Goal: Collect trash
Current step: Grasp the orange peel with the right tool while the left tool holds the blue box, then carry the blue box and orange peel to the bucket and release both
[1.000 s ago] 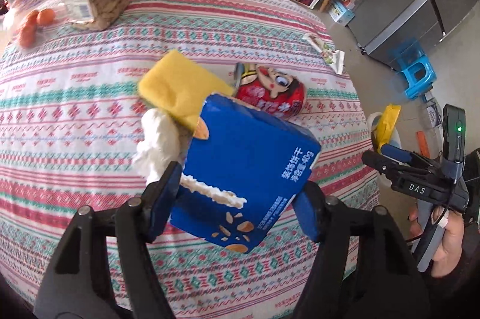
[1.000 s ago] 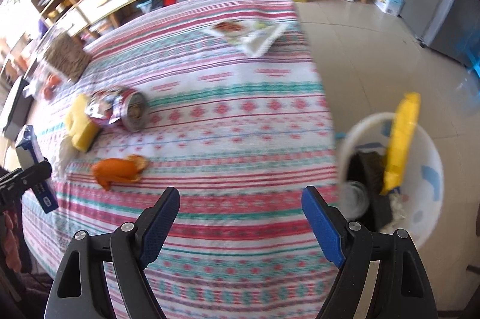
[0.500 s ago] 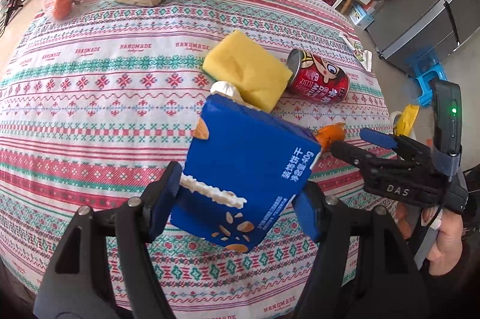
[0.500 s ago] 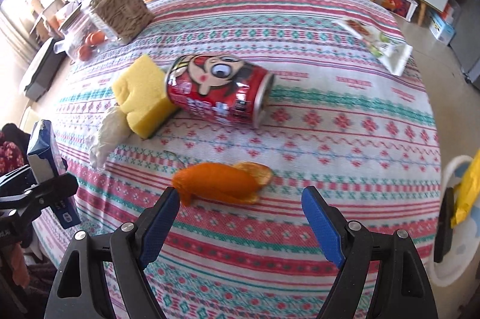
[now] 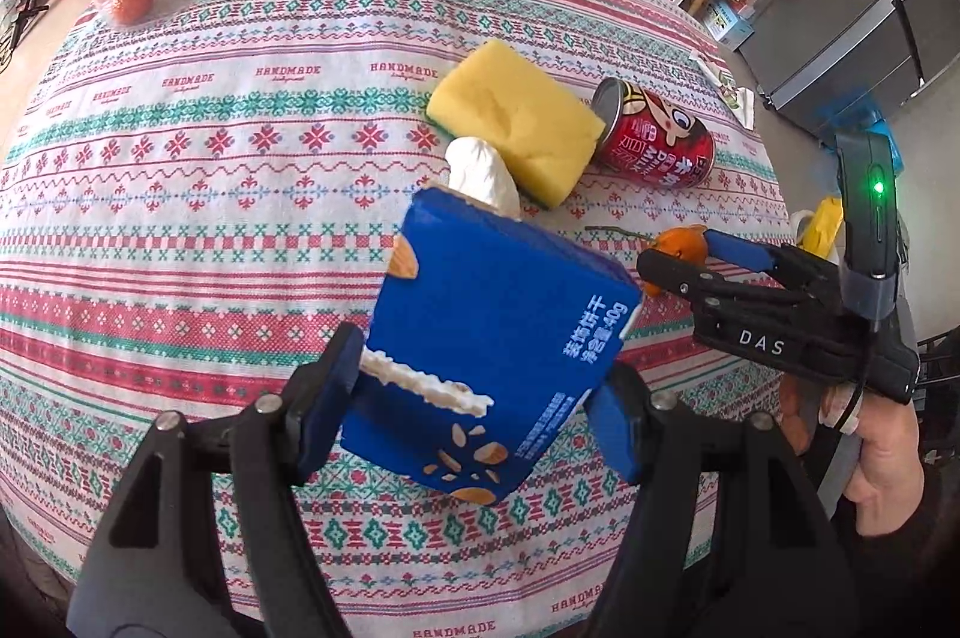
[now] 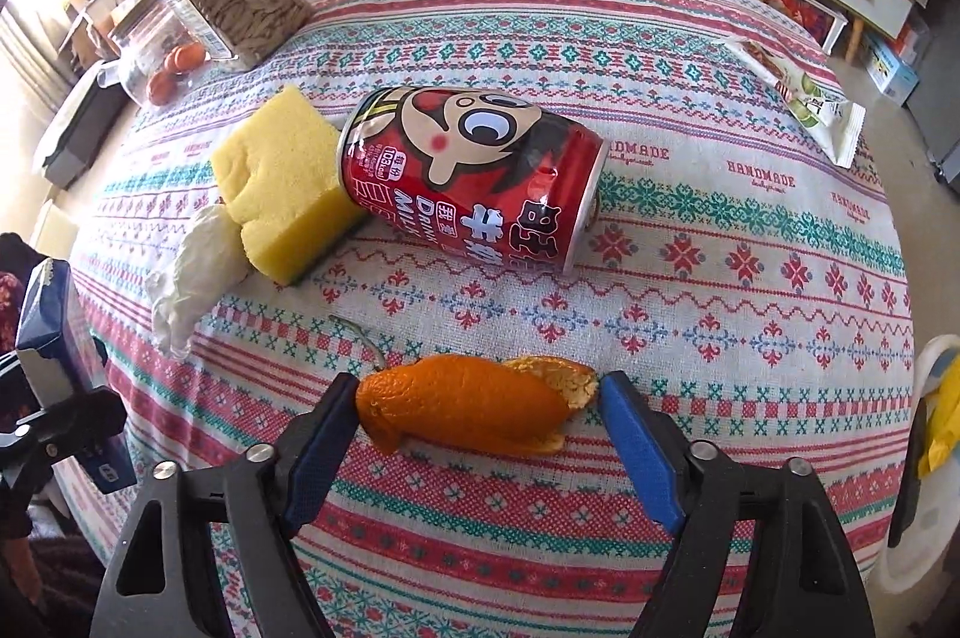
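White tissue (image 5: 480, 173) half behind blue box (image 5: 498, 368)

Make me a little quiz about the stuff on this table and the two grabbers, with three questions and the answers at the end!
1. What does the left gripper hold?
2. True or false: the red can stands upright on the tablecloth.
3. The right gripper has its blue fingers on either side of which thing? A) the yellow sponge B) the orange peel C) the snack wrapper

Key
1. The blue biscuit box, clamped between its pads and lifted off the cloth.
2. False: it lies on its side, against the sponge.
3. B. The jaws are closing around the peel, which lies on the cloth.
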Tool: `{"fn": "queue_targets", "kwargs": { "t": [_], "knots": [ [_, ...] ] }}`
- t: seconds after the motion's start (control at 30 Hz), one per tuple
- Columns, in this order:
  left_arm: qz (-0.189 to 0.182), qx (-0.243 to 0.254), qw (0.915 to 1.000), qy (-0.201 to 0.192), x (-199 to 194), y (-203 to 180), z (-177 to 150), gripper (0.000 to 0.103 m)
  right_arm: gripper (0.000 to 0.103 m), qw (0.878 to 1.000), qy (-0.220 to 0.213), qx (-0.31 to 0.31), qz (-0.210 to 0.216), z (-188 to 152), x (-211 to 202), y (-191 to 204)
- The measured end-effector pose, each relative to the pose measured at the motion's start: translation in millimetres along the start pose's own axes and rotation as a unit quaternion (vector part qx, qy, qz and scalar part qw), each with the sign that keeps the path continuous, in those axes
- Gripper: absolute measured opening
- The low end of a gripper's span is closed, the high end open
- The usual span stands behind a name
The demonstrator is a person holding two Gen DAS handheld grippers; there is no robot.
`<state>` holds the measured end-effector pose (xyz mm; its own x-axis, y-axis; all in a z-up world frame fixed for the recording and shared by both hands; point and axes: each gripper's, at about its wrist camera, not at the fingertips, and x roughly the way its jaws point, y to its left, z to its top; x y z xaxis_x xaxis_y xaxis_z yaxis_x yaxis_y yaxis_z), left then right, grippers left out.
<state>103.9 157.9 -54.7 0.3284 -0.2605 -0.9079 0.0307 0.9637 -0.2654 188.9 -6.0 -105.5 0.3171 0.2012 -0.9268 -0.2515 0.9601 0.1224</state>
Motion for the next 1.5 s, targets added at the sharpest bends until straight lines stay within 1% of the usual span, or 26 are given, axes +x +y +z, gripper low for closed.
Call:
{"fn": "queue_targets", "kwargs": {
  "t": [0.07, 0.13, 0.23, 0.4, 0.6, 0.8, 1.13, 1.5],
  "knots": [
    [-0.001, 0.002, 1.0000, 0.000, 0, -2, 0, 0.071, 0.067, 1.000, -0.001, 0.000, 0.007, -1, -2, 0],
    [-0.002, 0.004, 1.0000, 0.000, 1, -3, 1, 0.071, 0.057, 1.000, -0.001, -0.002, 0.013, -2, -5, -2],
    [-0.002, 0.005, 1.0000, 0.000, 1, -4, 2, 0.071, 0.049, 1.000, -0.001, -0.006, 0.018, -5, -11, -4],
    [-0.004, 0.006, 1.0000, -0.002, 0, -8, 3, 0.071, 0.043, 1.000, -0.005, -0.006, 0.025, -10, -24, -13],
    [-0.007, 0.012, 0.9999, -0.003, 1, -18, 8, 0.071, 0.042, 0.999, -0.017, 0.010, 0.025, -16, -44, -36],
    [-0.012, 0.024, 0.9997, -0.003, 6, -35, 12, 0.071, 0.042, 0.999, -0.026, 0.030, 0.014, -24, -61, -63],
    [-0.014, 0.051, 0.9986, 0.002, 18, -74, 14, 0.071, 0.041, 0.997, -0.039, 0.061, -0.004, -40, -89, -108],
    [-0.026, 0.083, 0.9962, 0.005, 31, -125, 15, 0.071, 0.041, 0.993, -0.051, 0.105, -0.022, -72, -122, -173]
  ]
}}
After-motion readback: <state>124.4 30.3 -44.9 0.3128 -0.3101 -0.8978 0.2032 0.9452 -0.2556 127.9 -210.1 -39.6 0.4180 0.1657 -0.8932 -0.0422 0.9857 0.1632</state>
